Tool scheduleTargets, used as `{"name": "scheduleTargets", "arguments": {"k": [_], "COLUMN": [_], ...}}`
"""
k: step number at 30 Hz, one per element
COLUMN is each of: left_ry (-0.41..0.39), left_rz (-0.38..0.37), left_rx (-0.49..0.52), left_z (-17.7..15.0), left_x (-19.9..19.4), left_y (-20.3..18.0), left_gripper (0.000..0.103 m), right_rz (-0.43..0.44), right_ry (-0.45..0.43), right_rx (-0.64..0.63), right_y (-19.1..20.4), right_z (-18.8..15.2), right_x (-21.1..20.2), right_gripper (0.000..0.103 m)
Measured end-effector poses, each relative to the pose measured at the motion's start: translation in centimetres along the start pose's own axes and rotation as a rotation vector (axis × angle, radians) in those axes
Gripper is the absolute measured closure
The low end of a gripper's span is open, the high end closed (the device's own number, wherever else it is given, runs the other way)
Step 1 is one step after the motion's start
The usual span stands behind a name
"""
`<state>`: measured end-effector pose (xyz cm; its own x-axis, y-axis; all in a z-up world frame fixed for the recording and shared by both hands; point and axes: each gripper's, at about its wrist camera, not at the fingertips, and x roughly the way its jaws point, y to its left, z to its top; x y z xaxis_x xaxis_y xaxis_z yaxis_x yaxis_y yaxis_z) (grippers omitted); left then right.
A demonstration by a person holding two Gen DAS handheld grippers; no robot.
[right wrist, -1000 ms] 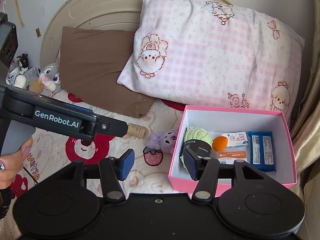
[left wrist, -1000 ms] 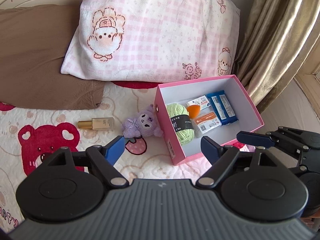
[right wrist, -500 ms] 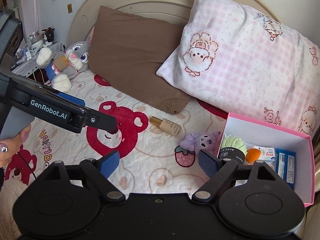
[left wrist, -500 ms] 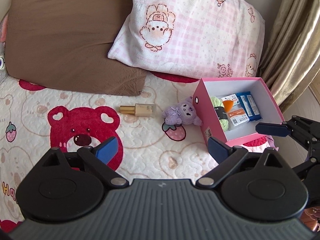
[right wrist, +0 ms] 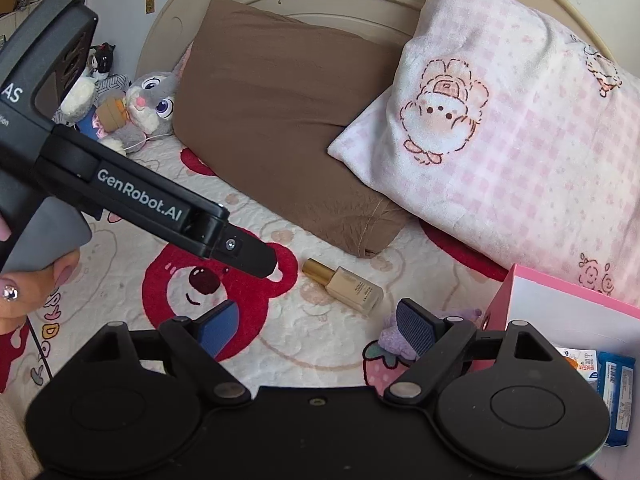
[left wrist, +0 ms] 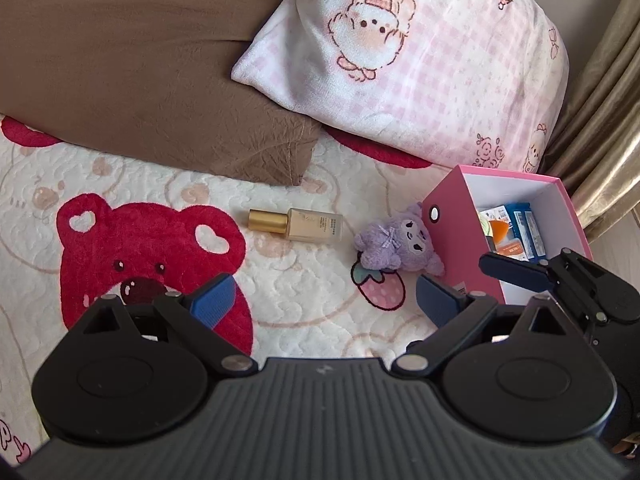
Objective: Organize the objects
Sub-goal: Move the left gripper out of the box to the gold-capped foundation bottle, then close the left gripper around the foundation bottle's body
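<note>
Both grippers hang over the bed (left wrist: 304, 320), pitched forward and down at the blanket with the red bear print. Left gripper (left wrist: 324, 300): jaws spread wide, nothing between the blue pads, aimed at the stretch of blanket between the bear's face and the strawberry print. Right gripper (right wrist: 318, 326): jaws also wide apart and empty, pointing toward the same patch from further right; in the left wrist view its black finger pokes in at the right edge in front of the box. In the right wrist view the left gripper's body crosses the upper left, held in a hand (right wrist: 24, 284) with painted nails at the left edge. Bottle (left wrist: 296, 225) with gold cap lies flat on the blanket, cap pointing left, just below the brown pillow (left wrist: 160, 80). Purple plush toy (left wrist: 396, 244) lies to the bottle's right, touching or nearly touching the pink box (left wrist: 452, 236). Box is open, white inside, holding blue packets, an orange item and small white cartons; rest of contents hidden by the wall. Pink checked pillow (left wrist: 420, 60) leans behind the box. Grey rabbit plush (right wrist: 146, 106) sits far left by the headboard.
</note>
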<state>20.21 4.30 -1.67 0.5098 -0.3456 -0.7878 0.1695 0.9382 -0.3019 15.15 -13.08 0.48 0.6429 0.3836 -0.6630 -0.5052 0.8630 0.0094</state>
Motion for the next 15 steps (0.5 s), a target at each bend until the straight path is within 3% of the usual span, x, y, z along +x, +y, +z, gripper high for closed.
{"name": "scheduleTargets", "arguments": {"k": [3,10,13,15], "left_ry": [0.016,-0.065,-0.066,-0.095], "left_rz": [-0.002,-0.048,-0.093,-0.081], "left_rx": [0.012,0.017,-0.032,-0.027], "left_z": [0.6,1.2,1.5,1.8], "left_x": [2.7,7.5,9.2,10.1], "left_y": [1.1,3.8,5.5,6.2], "left_gripper": [0.005,0.005,0.005,0.005], "right_rz": [-0.005,-0.059,-0.082,-0.103], "right_ry": [-0.006,-0.012,-0.015,0.007], "right_rx": [0.009,0.005,0.01,0.034], "right_y": [0.1,-0.4,-0.8,-1.1], "right_z": [-0.6,-2.2,-2.9,-3.3], "right_x": [3.0,9.9,12.4,13.7], "right_gripper": [0.014,0.014,0.014,0.015]}}
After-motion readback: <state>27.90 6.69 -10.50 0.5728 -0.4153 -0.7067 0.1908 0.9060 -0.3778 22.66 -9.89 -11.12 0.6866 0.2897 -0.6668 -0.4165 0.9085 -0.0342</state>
